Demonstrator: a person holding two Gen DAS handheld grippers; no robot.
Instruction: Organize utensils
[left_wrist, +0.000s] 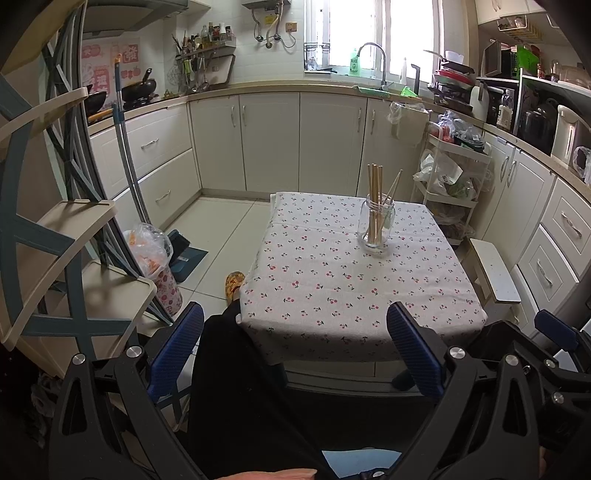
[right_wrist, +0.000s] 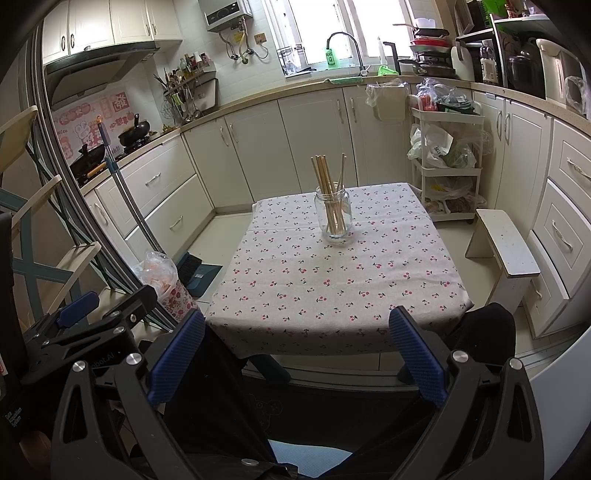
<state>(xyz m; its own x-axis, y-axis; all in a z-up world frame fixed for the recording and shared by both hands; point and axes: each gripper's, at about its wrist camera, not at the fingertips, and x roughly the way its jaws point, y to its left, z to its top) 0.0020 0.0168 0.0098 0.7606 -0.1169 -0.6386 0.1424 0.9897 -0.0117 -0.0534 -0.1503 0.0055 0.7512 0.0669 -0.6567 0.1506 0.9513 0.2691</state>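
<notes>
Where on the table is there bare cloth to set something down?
Nearly all of the cherry-print tablecloth is bare: the whole near half toward both tools, plus the strips left and right of the glass jar. The only item, the jar of chopsticks, stands near the far edge.

Open cloth: near edge to middle of surface (right_wrist: 332, 291), bare.
Obstacle: glass jar (right_wrist: 333, 218) holding upright chopsticks (right_wrist: 327, 184), toward far edge.
Right edge: white stool (right_wrist: 506, 243) just beside.
Left edge: bagged bin (right_wrist: 166, 284) near corner.
</notes>
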